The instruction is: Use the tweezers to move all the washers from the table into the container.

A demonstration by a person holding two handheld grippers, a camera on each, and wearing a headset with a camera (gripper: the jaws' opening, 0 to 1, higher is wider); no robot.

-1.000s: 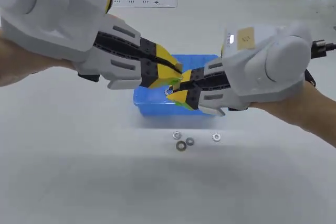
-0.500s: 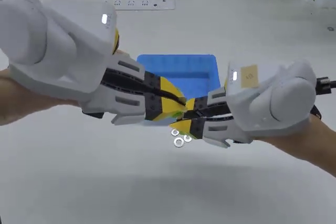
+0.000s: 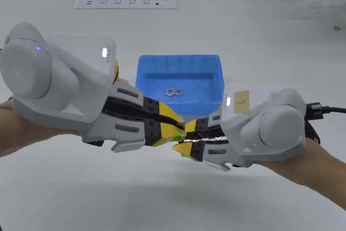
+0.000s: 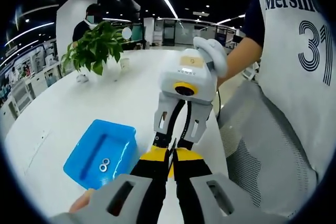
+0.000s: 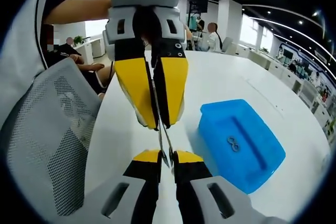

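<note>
The left gripper (image 3: 179,127) and the right gripper (image 3: 181,147) meet tip to tip over the white table (image 3: 243,20), just on the near side of the blue container (image 3: 141,79). Both pairs of jaws are pinched onto the thin metal tweezers (image 5: 162,137) — their tips are hidden, so I cannot tell whether they hold anything. Two washers (image 3: 174,92) lie touching, side by side, on the container's floor.

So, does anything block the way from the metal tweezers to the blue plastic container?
Nothing visible does. The metal tweezers, held by the left gripper and right gripper, sit beside the open blue plastic container; bare white table lies between.
</note>
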